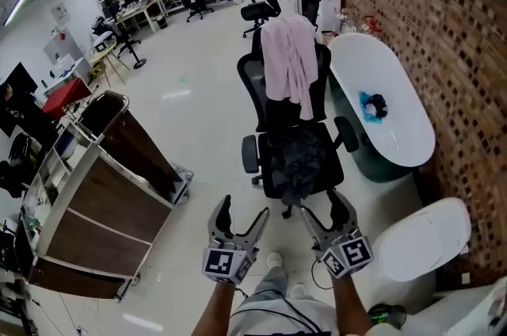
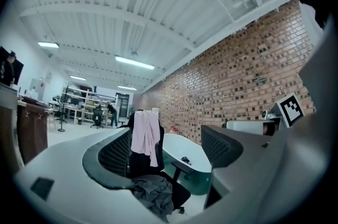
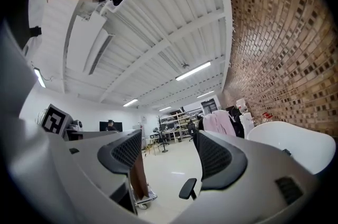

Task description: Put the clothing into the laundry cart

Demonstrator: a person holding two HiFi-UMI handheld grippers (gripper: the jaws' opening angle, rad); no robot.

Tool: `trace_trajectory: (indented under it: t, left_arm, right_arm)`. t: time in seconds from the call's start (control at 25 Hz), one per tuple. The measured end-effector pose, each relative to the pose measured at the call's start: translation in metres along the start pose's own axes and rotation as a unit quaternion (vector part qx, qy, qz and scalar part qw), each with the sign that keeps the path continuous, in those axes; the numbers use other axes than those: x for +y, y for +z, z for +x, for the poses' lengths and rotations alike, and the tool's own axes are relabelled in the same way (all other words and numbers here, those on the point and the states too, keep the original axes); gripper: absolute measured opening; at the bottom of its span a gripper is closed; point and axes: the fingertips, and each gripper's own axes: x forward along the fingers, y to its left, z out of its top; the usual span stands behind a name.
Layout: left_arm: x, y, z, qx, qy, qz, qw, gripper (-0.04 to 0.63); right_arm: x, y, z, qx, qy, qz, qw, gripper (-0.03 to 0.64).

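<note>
A pink garment (image 1: 290,65) hangs over the back of a black office chair (image 1: 252,77), and a dark grey garment (image 1: 299,160) lies crumpled on its seat. The laundry cart (image 1: 103,192), brown-panelled in a white frame, stands to the left. My left gripper (image 1: 244,208) and right gripper (image 1: 321,204) are side by side just short of the chair's front, both open and empty. The left gripper view frames the pink garment (image 2: 145,136) and grey garment (image 2: 153,191) between the jaws of the left gripper (image 2: 166,157). The right gripper (image 3: 171,154) looks past the pink garment (image 3: 221,123) towards the cart (image 3: 138,180).
A white oval table (image 1: 400,136) with a small blue and black item (image 1: 372,106) stands right of the chair, along the brick wall (image 1: 444,25). A white rounded seat (image 1: 424,235) is at lower right. More office chairs (image 1: 261,9) and shelving stand further back.
</note>
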Motion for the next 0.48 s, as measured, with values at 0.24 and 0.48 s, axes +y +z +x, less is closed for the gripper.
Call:
trace_trajectory:
  t: [0.24,0.48]
  left_arm:
    - [0.041,0.017,0.049,-0.030,-0.013,-0.008,0.9994,0.399]
    - [0.089,0.024,0.087,-0.048,-0.015,-0.026,0.9984,0.399]
  right_arm:
    - [-0.017,0.014,0.056,0.004,-0.012,-0.040,0.999,0.356]
    - [-0.007,0.009,0.121,0.020,0.015,-0.067,0.997,0.356]
